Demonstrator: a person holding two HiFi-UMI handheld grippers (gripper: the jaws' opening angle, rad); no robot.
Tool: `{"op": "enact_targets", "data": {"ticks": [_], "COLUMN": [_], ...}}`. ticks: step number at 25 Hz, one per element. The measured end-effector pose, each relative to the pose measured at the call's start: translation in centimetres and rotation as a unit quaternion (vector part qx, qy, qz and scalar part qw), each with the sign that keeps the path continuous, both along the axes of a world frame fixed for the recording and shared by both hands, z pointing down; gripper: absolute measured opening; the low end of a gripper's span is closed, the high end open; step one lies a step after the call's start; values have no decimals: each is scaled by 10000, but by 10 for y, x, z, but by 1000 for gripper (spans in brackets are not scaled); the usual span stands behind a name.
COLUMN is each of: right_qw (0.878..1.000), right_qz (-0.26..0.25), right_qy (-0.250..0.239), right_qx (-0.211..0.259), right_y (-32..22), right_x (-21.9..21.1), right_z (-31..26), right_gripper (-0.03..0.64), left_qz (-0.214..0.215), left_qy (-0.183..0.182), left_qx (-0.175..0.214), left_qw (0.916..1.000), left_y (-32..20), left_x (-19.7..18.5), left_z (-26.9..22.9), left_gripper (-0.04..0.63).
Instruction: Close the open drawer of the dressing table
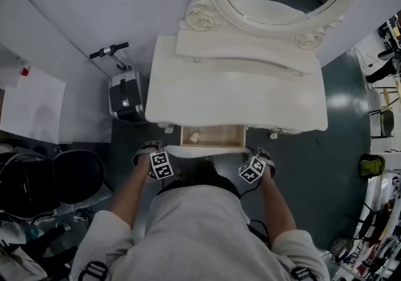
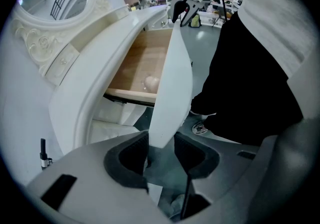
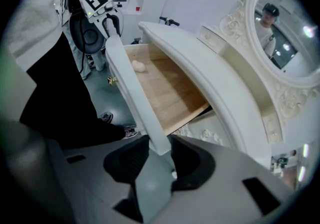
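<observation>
The drawer sits open, pulled out at the dressing table front centre. White front panel, bare wood interior.

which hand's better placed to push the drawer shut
Neither alone, likely: left gripper and right gripper each clamp one end of the drawer front, so pushing together should keep it square.

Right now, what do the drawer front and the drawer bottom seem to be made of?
The drawer front looks like wood or board under smooth, opaque white paint; no grain shows. The drawer bottom looks like bare light wood or plywood: matte, tan and unpainted.
</observation>
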State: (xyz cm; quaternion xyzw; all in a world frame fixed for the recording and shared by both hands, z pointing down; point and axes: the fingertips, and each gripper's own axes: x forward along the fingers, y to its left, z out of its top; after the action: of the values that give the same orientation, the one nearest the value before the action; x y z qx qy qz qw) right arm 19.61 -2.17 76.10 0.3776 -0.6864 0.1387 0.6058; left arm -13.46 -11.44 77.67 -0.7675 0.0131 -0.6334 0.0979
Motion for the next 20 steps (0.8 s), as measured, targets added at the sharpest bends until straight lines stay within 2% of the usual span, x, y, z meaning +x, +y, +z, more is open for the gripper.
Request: {"op": "enact_targets", "data": {"ticks": [20], "right_qw": [10000], "right_qz": [10], "right_qy": [-51], "right_qx": [-18], "right_y": [-10], "right_x": [4], "right_z": [2], "right_gripper": [144], "left_qz": [-53], "left_qy": [-38], "left_qx": [53], "left_qw": [10000], "left_y": [-11], "left_x": [3], "left_z": [0], "left_gripper": [158]}}
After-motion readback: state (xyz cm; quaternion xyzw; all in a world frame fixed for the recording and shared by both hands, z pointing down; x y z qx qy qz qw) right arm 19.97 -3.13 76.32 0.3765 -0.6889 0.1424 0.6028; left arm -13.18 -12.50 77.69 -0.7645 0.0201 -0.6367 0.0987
